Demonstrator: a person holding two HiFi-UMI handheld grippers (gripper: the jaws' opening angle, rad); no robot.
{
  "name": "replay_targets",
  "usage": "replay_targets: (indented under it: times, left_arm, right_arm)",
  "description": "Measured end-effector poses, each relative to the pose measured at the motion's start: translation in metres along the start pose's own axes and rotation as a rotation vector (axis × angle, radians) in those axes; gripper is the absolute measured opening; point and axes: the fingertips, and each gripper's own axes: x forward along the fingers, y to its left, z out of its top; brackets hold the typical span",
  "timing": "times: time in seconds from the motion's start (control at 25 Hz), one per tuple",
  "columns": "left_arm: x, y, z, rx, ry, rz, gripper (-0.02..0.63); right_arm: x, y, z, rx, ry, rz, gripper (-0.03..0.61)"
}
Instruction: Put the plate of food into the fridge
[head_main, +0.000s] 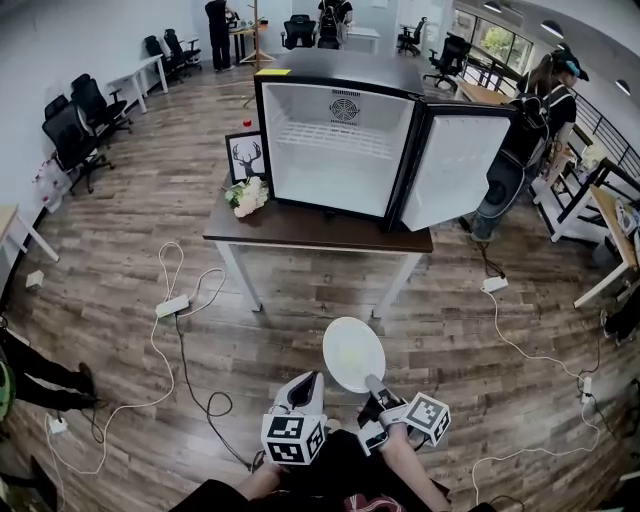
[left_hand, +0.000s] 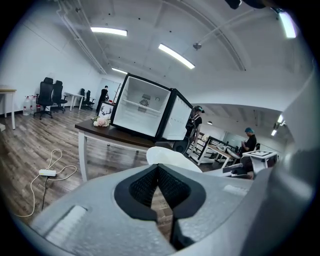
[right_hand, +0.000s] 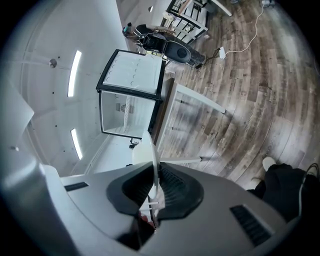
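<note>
My right gripper (right_hand: 152, 190), near, right of centre: fingers (right_hand: 175, 185) pinched on the rim of the round white plate (head_main: 353, 353). The plate stands edge-on between them and juts toward the far side, above the wood-plank floor (head_main: 120, 300). My left gripper (left_hand: 159, 175), just beside it on the left: fingers pressed together at the tips, nothing between them. Far: black fridge with white interior (head_main: 340, 145), door (head_main: 450, 170) swung open to the right, on a dark-topped table (head_main: 300, 228); the plate is well short of it.
</note>
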Motion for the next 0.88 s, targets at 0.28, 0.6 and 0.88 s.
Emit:
replay_targets:
  times: [0.28, 0.6, 0.88]
  left_arm:
    - [0.010, 0.009, 0.001, -0.022, -0.039, 0.035, 0.008]
    - [0.034, 0.029, 0.007, -0.033, -0.032, 0.047, 0.008]
    - [0.069, 0.048, 0.020, 0.006, 0.021, 0.011, 0.008]
  right_arm:
    - [0.002, -0.004, 0.014, -0.021, 0.003, -0.005, 0.040]
    - [0.024, 0.001, 0.024, -0.022, -0.002, 0.000, 0.040]
    - [0.061, 0.010, 0.039, -0.015, -0.018, -0.020, 0.041]
